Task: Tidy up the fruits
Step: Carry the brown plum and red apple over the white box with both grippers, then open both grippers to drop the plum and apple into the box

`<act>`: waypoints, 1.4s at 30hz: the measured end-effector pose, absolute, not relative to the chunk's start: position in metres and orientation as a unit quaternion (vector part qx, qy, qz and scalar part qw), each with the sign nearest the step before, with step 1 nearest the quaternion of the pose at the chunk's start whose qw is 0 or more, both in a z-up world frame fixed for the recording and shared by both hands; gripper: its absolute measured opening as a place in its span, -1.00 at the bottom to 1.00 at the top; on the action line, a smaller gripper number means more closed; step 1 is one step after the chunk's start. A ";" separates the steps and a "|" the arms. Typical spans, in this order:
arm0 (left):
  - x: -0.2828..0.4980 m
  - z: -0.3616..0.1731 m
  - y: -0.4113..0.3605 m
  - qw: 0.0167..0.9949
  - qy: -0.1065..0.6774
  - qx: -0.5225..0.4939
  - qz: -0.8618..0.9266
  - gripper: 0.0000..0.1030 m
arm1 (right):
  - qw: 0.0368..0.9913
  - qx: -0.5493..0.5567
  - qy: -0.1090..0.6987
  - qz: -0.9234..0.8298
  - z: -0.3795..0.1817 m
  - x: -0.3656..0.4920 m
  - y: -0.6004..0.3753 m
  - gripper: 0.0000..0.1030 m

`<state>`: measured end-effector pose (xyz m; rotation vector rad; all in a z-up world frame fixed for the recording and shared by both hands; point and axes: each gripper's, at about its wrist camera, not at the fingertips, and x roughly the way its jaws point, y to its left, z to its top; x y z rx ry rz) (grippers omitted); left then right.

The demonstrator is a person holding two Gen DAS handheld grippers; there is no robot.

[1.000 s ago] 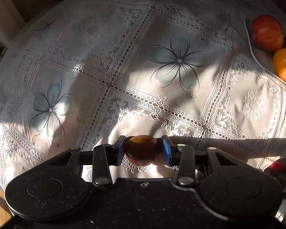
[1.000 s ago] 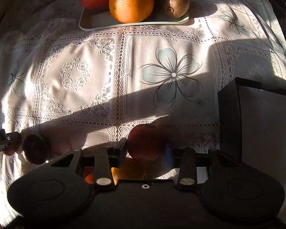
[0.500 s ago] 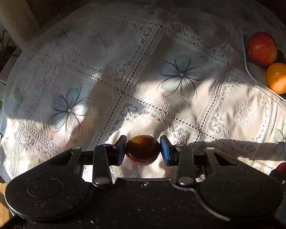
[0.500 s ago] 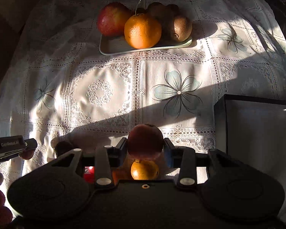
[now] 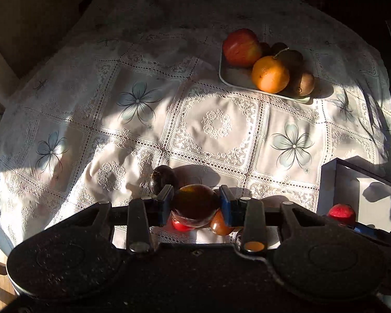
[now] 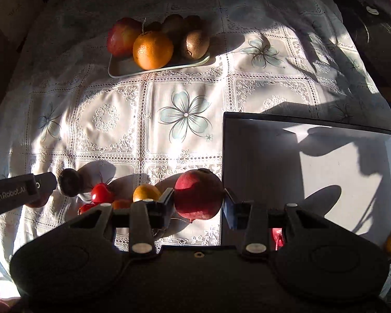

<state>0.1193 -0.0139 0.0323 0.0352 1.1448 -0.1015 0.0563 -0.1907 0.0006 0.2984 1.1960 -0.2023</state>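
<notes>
My left gripper (image 5: 195,204) is shut on a round amber-brown fruit (image 5: 195,204) and holds it above the lace tablecloth. My right gripper (image 6: 198,199) is shut on a dark red pomegranate (image 6: 198,195), beside the left wall of a black-rimmed box (image 6: 312,172). A white tray (image 6: 125,67) at the far side carries a red apple (image 6: 122,36), an orange (image 6: 153,50) and kiwis (image 6: 194,43). Loose fruit lies below the grippers: a dark round fruit (image 6: 69,182), red tomatoes (image 6: 101,194) and a small orange (image 6: 146,192).
The box also shows at the right of the left wrist view (image 5: 362,198), with the right gripper's red fruit (image 5: 341,212) in front of it. The left gripper's body (image 6: 18,193) enters the right wrist view from the left. Dark objects stand at the far right.
Both grippers have risen and pulled back with their fruits. The left view has swung right, so the tray and the box now show in it. More loose fruit shows below.
</notes>
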 end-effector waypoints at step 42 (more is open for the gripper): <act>0.040 -0.027 -0.240 0.798 0.562 0.142 -0.164 -0.10 | 0.775 0.162 0.573 -0.213 -0.025 -0.031 -0.384 -0.17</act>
